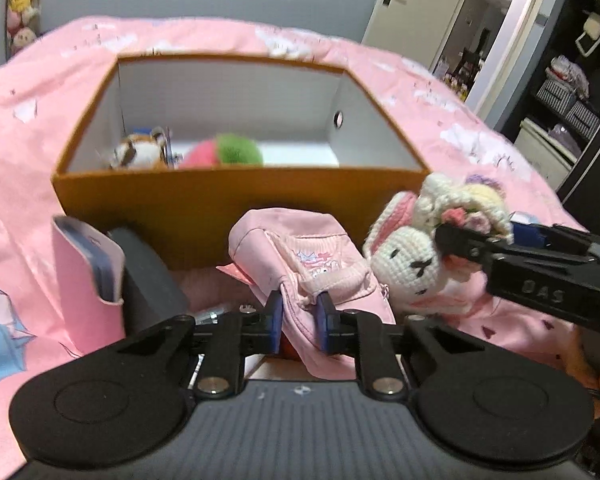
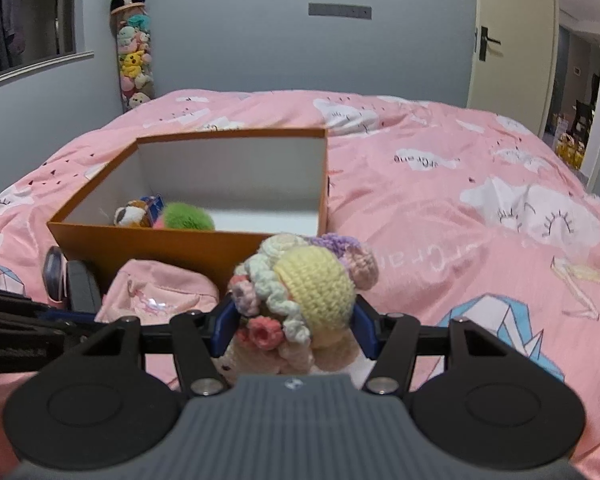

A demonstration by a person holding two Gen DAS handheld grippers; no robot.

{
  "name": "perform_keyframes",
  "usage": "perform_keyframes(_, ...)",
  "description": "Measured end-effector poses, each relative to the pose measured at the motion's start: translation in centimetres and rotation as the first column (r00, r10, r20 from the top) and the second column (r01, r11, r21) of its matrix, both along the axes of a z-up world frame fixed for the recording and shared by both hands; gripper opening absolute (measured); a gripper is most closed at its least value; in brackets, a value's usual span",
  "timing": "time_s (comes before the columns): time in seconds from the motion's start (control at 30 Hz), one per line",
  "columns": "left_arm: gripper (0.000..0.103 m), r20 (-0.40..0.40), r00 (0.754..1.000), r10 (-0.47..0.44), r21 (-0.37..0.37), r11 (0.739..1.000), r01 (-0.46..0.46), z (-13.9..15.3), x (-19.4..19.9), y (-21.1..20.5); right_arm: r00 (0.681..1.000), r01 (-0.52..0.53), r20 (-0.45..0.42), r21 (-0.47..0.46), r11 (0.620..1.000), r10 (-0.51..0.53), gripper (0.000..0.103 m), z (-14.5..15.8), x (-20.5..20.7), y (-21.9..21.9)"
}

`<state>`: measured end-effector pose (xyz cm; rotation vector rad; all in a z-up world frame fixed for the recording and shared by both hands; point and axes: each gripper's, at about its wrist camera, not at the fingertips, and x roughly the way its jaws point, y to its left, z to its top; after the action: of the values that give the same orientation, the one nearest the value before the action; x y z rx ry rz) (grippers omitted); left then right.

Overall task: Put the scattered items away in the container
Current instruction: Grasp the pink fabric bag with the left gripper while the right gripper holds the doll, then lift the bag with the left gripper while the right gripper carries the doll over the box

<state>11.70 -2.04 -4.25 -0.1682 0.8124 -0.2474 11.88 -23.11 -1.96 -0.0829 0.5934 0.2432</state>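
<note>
My left tongs (image 1: 299, 322) are nearly closed, pinching the pink pouch (image 1: 300, 256); my right tongs (image 2: 294, 328) stand half open, clamping the crochet bunny (image 2: 300, 300), both before the box (image 1: 204, 204).

Grey wall (image 2: 240, 60); pink bedspread (image 2: 440, 208)

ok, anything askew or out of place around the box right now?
Nothing spilled or damaged. The orange box sits upright on the bed. Still outside it: the pink pouch, pinched in the left tool, and the crochet bunny, in the right tool; a pink phone case leans nearby.
</note>
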Motion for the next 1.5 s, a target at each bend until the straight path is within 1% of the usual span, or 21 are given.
perform_keyframes(0.13, 0.020, 0.057, 0.998, 0.015, -0.022, 1.000, -0.014, 1.7, -0.8, 0.4, 0.999, -0.008, 0.039, 0.002, 1.000, 0.008, 0.061, 1.2, -0.3, 0.3)
perform_keyframes(0.3, 0.020, 0.137, 0.990, 0.030, -0.049, 0.999, -0.023, 3.8, -1.5, 0.8, 0.995, -0.022, 0.100, 0.010, 1.000, 0.020, 0.061, 3.0, -0.7, 0.4)
perform_keyframes(0.43, 0.020, 0.195, 0.980, 0.043, -0.052, 0.998, -0.034, 5.2, -1.2, 0.7, 0.988, -0.031, 0.152, 0.022, 0.999, 0.027, 0.061, 4.4, -0.8, 0.4)
perform_keyframes(0.57, 0.020, 0.229, 0.971, 0.065, -0.066, 0.997, -0.051, 6.4, -0.7, 1.1, 0.978, -0.041, 0.203, 0.019, 0.999, 0.037, 0.062, 5.8, -0.5, 0.6)
perform_keyframes(0.7, 0.020, 0.265, 0.960, 0.089, -0.064, 0.995, -0.074, 7.5, 0.0, 1.1, 0.969, -0.045, 0.244, 0.019, 0.999, 0.039, 0.062, 6.9, -0.1, 0.9)
perform_keyframes(0.83, 0.020, 0.303, 0.947, 0.108, -0.034, 0.994, -0.103, 8.0, 0.8, 0.2, 0.962, -0.035, 0.273, 0.019, 0.999, 0.028, 0.061, 7.3, 0.7, 0.9)
perform_keyframes(1.2, 0.020, 0.338, 0.931, 0.138, 0.034, 0.987, -0.159, 7.8, 3.5, -1.5, 0.962, -0.003, 0.271, 0.045, 0.999, -0.009, 0.061, 6.3, 3.7, 1.4)
perform_keyframes(1.33, 0.020, 0.325, 0.935, 0.139, 0.071, 0.983, -0.171, 7.1, 4.4, -2.0, 0.971, -0.005, 0.241, 0.043, 0.999, -0.006, 0.061, 5.2, 4.9, 1.9)
perform_keyframes(1.5, 0.020, 0.277, 0.952, 0.128, 0.124, 0.978, -0.167, 5.4, 5.3, -2.5, 0.984, -0.017, 0.179, 0.012, 1.000, 0.015, 0.061, 3.1, 6.1, 2.8)
